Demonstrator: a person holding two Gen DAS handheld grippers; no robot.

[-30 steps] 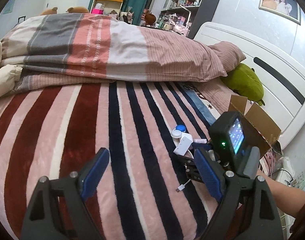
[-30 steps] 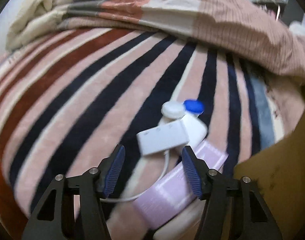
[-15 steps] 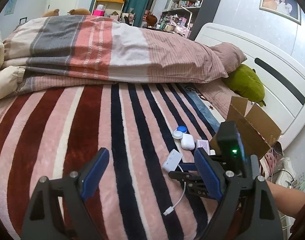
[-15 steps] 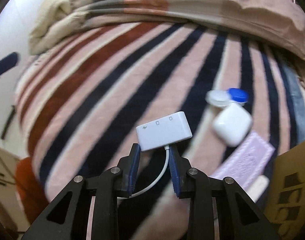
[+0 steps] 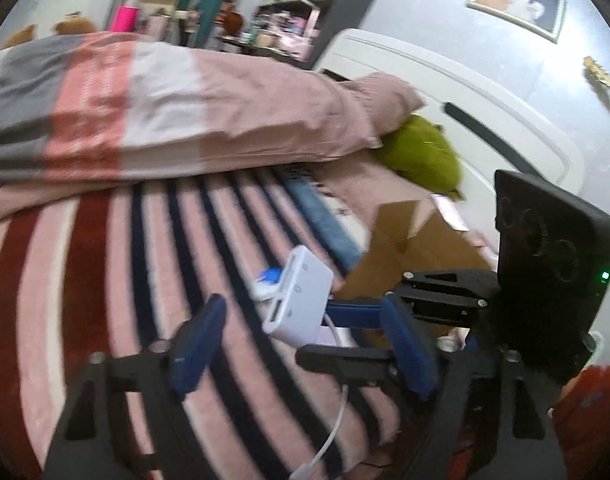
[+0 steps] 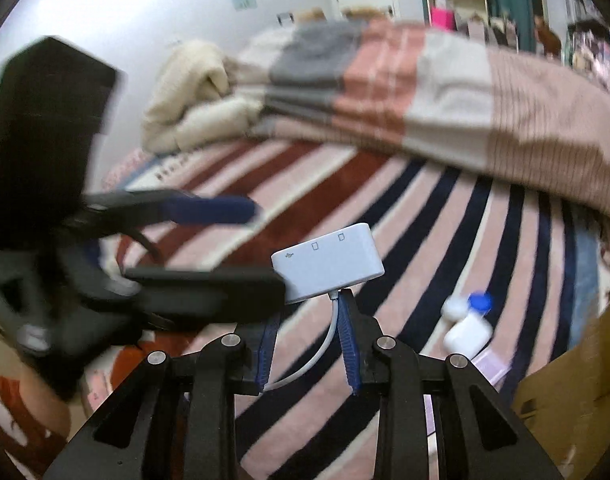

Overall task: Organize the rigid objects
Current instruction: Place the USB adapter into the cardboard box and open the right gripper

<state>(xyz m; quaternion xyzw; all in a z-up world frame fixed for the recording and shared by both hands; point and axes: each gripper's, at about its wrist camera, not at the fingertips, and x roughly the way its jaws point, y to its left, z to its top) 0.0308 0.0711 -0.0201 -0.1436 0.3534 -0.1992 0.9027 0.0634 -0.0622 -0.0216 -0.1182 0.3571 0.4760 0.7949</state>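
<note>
My right gripper (image 6: pixel 311 308) is shut on a white USB adapter hub (image 6: pixel 329 264) and holds it up above the striped blanket; its white cable (image 6: pixel 317 356) hangs back between the fingers. The hub also shows in the left wrist view (image 5: pixel 299 294), held by the right gripper (image 5: pixel 333 320) just ahead of my left gripper (image 5: pixel 301 344), which is open and empty. A white earbud case (image 6: pixel 467 334), a white-and-blue contact lens case (image 6: pixel 467 304) and a lilac flat box (image 6: pixel 491 364) lie on the blanket to the right.
An open cardboard box (image 5: pixel 417 248) stands at the bed's right edge, also in the right wrist view (image 6: pixel 573 392). A folded striped duvet (image 5: pixel 165 108) lies across the far side. A green plush (image 5: pixel 421 152) rests by the white headboard (image 5: pixel 465 100).
My right gripper has lifted the hub off the blanket and carried it up and toward the left gripper. The left gripper has moved closer to it and stays open.
</note>
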